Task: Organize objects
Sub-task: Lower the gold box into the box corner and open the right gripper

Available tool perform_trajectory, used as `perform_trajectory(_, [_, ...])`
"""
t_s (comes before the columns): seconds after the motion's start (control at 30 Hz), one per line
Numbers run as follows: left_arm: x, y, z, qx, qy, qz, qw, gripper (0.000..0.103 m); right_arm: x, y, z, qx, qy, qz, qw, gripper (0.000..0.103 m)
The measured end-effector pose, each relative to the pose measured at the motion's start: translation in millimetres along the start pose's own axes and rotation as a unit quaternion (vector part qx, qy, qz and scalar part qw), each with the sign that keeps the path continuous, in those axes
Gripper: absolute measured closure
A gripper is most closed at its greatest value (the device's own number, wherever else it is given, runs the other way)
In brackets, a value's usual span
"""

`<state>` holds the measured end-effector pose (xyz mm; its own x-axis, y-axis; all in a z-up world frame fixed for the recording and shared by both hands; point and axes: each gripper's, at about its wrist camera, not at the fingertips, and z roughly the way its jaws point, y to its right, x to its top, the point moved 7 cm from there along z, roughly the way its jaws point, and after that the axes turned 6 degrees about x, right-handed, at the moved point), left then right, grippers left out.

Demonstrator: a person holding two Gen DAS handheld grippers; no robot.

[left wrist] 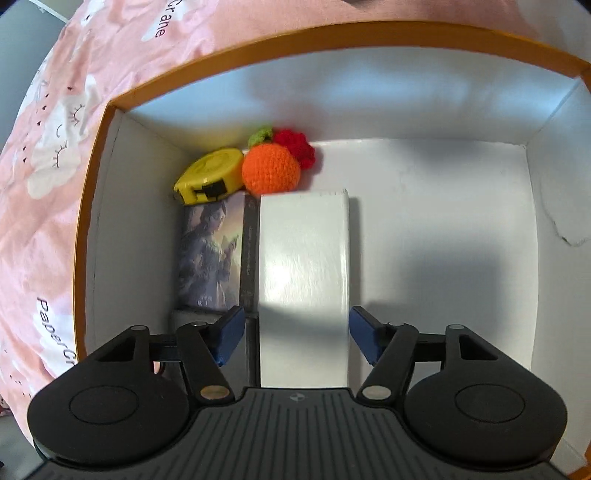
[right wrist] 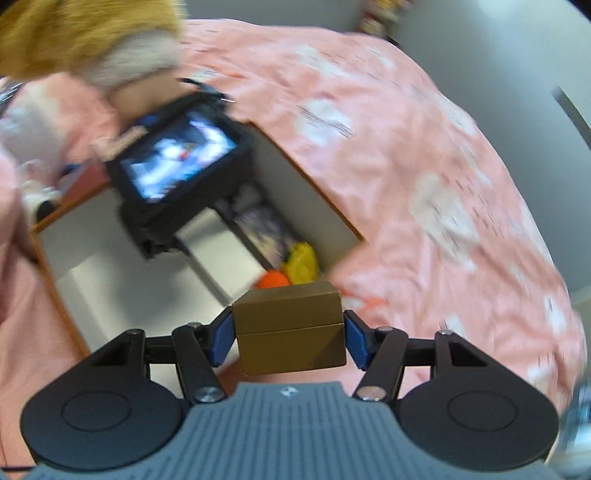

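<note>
A large white storage box with an orange rim lies on the bed. Inside, at its left, sit a yellow tape measure, an orange crochet ball, a red crochet piece, a picture-printed box and a tall white box. My left gripper points down into the storage box, open. The white box stands between its blue pads, and the left pad is clear of it. My right gripper is shut on a small brown box, held above the storage box's near corner.
A pink sheet with white clouds covers the bed all round. In the right wrist view the left gripper's camera unit hangs over the storage box, held by a hand in a furry sleeve. The storage box's right half is bare floor.
</note>
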<state>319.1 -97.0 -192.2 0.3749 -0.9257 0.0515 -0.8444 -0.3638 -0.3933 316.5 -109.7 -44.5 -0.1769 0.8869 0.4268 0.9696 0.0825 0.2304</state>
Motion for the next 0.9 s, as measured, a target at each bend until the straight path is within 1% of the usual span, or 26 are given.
perform_trajectory(0.1, [-8.8,6.8,-0.8,-0.004,0.002,-0.002,1.0000,0.027,10.5,-20.9,10.6,0.029,-0.012,-0.055,0.998,0.040])
perform_trajectory(0.2, [-17.1,13.0,1.4,-0.005,-0.002,0.001,1.0000,0.027,14.9,-36.0,35.1,0.048,-0.049,-0.101,0.992,0.041])
perform_trajectory(0.27, [-20.9,15.6,3.1,-0.003,-0.002,0.001,1.0000,0.030,14.8,-41.6,52.8,0.058,-0.078,-0.120,0.988,0.041])
perform_trajectory(0.3, [-22.5,16.1,4.5,-0.002,-0.005,-0.003,1.0000,0.034,14.0,-42.4,60.7,0.061,-0.089,-0.125,0.986,0.041])
perform_trajectory(0.37, [-24.9,16.0,5.7,-0.006,-0.004,-0.012,0.9999,0.036,12.8,-43.5,75.7,0.067,-0.110,-0.132,0.983,0.041])
perform_trajectory(0.4, [-25.7,16.1,5.4,-0.010,-0.002,-0.015,0.9998,0.039,13.0,-43.8,82.5,0.070,-0.119,-0.135,0.981,0.041])
perform_trajectory(0.5, [-27.9,17.7,4.2,-0.017,0.003,-0.021,0.9996,0.041,10.9,-46.6,101.8,0.086,-0.151,-0.149,0.974,0.041])
perform_trajectory(0.67, [-31.0,24.1,2.5,-0.019,0.012,-0.025,0.9994,0.042,5.1,-49.9,131.4,0.102,-0.218,-0.173,0.955,0.041])
perform_trajectory(0.9, [-38.9,31.4,-1.8,-0.028,0.028,-0.039,0.9984,0.043,5.7,-42.1,159.2,0.128,-0.257,-0.185,0.940,0.041])
